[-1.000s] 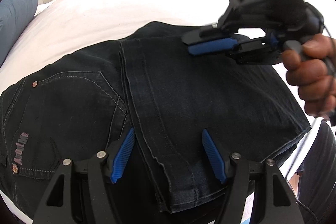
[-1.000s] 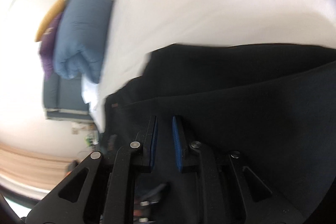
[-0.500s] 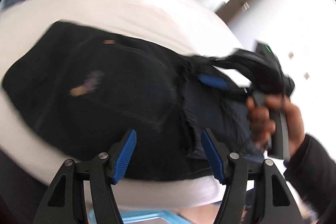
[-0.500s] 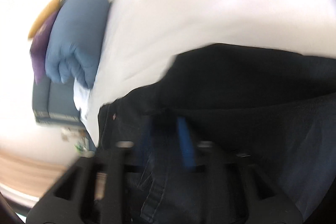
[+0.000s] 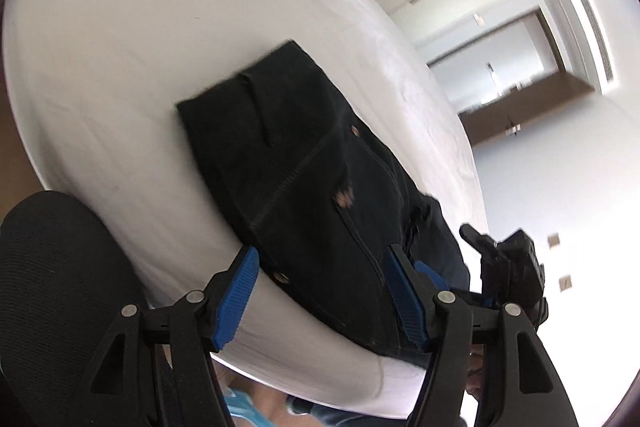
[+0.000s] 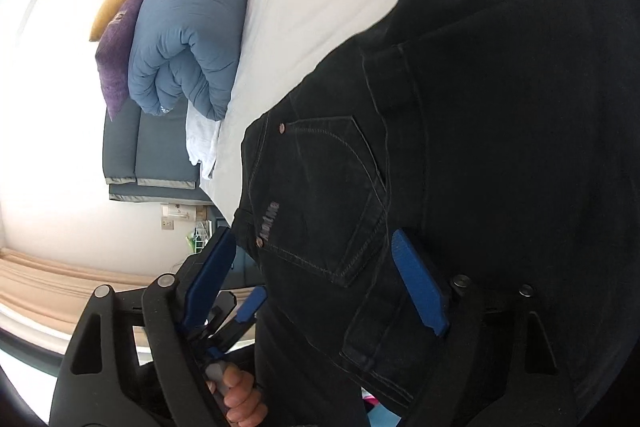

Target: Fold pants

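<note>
Folded black pants [image 5: 316, 163] lying on the white bed [image 5: 120, 67], long axis running away from the near edge. Left gripper [image 5: 320, 291] released, spread wide above the near end, grasping nothing. Right gripper [image 6: 320, 279], jaws just opened, straddles the pocket region without pressing. Both hands stand at the near end; the far fold lies ahead of the fingers [image 5: 236, 291].

Black hand-held gripper [image 5: 320, 291] frames, ribbed blue pads [image 5: 235, 295], silver screws.
</note>
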Available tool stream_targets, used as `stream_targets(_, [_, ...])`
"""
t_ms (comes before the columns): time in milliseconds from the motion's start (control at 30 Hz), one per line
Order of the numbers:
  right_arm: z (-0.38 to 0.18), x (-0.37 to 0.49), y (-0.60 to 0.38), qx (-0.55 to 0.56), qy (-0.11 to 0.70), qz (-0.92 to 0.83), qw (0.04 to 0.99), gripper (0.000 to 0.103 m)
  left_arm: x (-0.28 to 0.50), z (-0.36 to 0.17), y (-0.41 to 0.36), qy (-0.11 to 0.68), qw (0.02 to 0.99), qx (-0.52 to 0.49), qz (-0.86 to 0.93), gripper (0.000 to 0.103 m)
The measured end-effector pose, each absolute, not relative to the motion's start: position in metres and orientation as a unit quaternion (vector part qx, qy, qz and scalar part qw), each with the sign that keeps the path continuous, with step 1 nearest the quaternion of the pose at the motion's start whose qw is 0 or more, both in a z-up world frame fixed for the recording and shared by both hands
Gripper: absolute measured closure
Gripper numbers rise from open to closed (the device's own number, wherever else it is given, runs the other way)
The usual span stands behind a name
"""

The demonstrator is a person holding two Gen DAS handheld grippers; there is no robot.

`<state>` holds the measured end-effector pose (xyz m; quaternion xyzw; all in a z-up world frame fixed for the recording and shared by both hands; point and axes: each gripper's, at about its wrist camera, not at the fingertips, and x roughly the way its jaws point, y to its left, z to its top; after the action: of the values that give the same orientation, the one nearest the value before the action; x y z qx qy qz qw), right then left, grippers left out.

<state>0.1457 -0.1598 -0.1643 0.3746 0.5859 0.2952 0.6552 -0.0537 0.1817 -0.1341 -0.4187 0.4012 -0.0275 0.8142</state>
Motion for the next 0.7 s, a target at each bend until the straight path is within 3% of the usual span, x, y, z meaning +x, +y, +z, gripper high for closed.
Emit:
stream_targets(333, [-0.181, 0.171, -0.181, 0.378, 0.611, 0.240, 0.653, 0.025, -0.042, -0.170, 0.237, 0.366, 0.768, -0.525, 0.036, 0.031])
stream_targets(700, [-0.184, 0.179, -0.176, 0.379, 0.609, 0.235, 0.656, 0.025, -0.016, -0.186, 0.257, 0.330, 0.747, -0.577, 0.009, 0.026])
